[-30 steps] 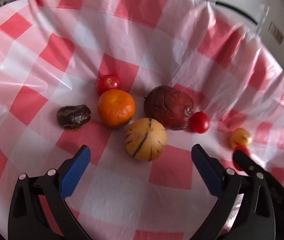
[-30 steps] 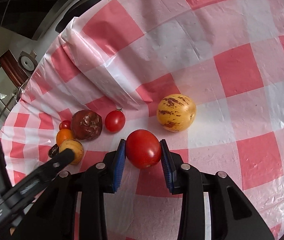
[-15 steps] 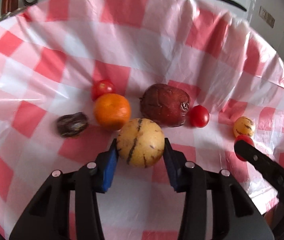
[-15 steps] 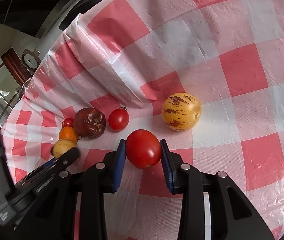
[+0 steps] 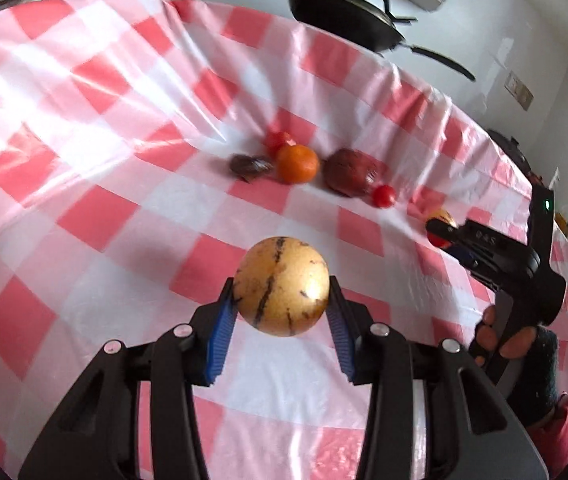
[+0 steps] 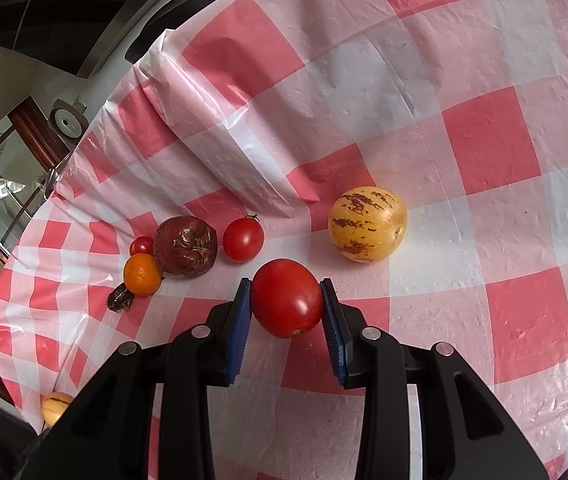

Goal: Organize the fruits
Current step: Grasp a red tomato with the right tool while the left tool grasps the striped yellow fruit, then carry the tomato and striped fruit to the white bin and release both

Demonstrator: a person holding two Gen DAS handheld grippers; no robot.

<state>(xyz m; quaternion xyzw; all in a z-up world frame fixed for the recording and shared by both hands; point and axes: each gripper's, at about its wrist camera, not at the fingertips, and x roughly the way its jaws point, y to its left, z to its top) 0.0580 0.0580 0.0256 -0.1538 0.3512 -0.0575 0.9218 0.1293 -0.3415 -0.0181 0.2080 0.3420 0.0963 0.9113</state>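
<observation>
My left gripper (image 5: 280,285) is shut on a round yellow fruit with dark stripes (image 5: 282,304), held above the checked tablecloth (image 5: 104,216). Beyond it lie an orange (image 5: 297,163), a wrinkled dark red fruit (image 5: 349,172), a small tomato (image 5: 383,195) and a dark shrivelled fruit (image 5: 250,166). My right gripper (image 6: 285,285) is shut on a large red tomato (image 6: 287,300). A second striped yellow fruit (image 6: 367,224) rests just past it to the right. To the left are the small tomato (image 6: 243,239), the wrinkled fruit (image 6: 186,245) and the orange (image 6: 142,274).
A black frying pan (image 5: 343,12) sits beyond the table's far edge. A raised crease (image 6: 220,152) runs through the cloth behind the fruit. A person's hand (image 5: 499,340) grips the right tool at the right of the left wrist view.
The left gripper closed on the striped yellow fruit, then drew back from the fruit cluster with it, so the cluster now looks far off. The right gripper and its tomato stayed put.
</observation>
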